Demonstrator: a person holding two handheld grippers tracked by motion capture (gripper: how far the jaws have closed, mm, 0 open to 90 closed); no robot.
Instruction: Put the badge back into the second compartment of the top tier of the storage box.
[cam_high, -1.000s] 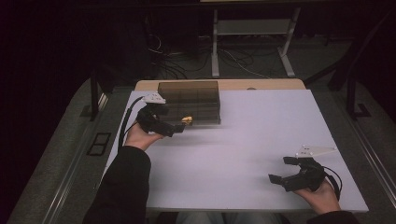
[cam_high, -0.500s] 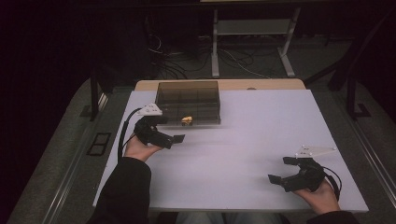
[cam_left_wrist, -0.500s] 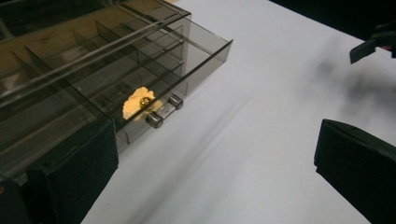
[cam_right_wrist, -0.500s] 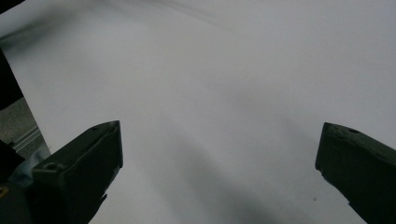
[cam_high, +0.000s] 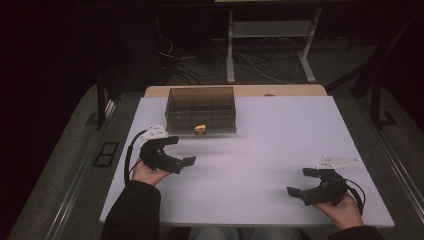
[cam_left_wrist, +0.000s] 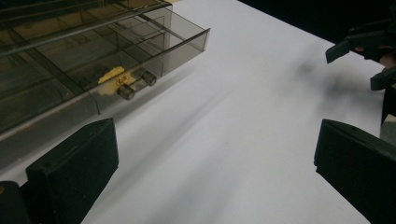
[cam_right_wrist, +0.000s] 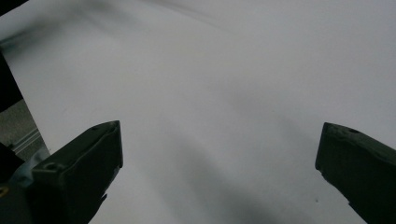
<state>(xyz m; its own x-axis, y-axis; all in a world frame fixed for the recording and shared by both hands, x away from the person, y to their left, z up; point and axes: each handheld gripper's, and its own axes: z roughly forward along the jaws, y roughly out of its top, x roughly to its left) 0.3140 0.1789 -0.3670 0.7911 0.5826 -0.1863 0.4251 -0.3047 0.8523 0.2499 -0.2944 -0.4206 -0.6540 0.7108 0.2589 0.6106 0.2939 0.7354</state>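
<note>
A smoky clear compartment box (cam_high: 200, 107) stands at the back left of the white table (cam_high: 285, 135), its lid down and a small gold latch (cam_high: 200, 129) on its front. In the left gripper view the box (cam_left_wrist: 70, 56) takes the upper left, with the latch (cam_left_wrist: 122, 80) facing me. My left gripper (cam_high: 181, 150) is open and empty, a short way in front of the box and apart from it. Its jaws (cam_left_wrist: 215, 154) stand wide over bare table. My right gripper (cam_high: 298, 181) rests open and empty near the front right corner, over the white surface (cam_right_wrist: 219, 158).
A wooden strip (cam_high: 280, 90) runs along the table's far edge behind the box. Beyond it are metal stand legs (cam_high: 231, 55) and cables on a dark floor. The other gripper (cam_left_wrist: 369, 49) shows at the top right of the left gripper view.
My left gripper has drawn back from the box's latch toward the front of the table and stays open. The right gripper has not moved.
</note>
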